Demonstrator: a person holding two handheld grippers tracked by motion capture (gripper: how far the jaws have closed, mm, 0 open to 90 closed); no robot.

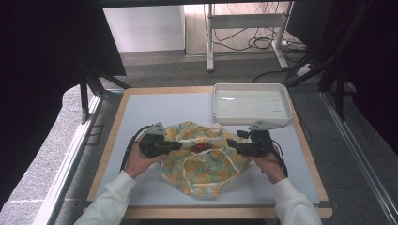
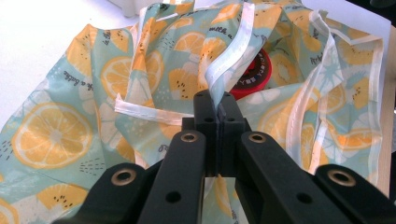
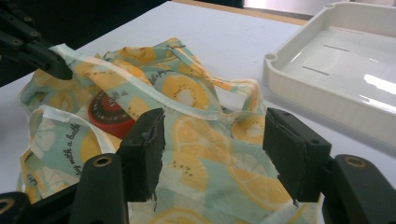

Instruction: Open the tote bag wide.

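Toward the near edge of the surface (image 1: 141, 101) we see the lemon-print cloth (image 1: 204, 159) lying crumpled. Our left claw (image 2: 218, 105) pinches its white hem, while our right claw (image 3: 212, 140) gapes wide over the fabric, gripping nothing.

Our black two-jaw left gripper (image 1: 176, 146) points inward with jaws pressed together, our matching right gripper (image 1: 231, 143) faces it with jaws spread; white-sleeved forearms (image 1: 110, 201) reach in from the near edge.
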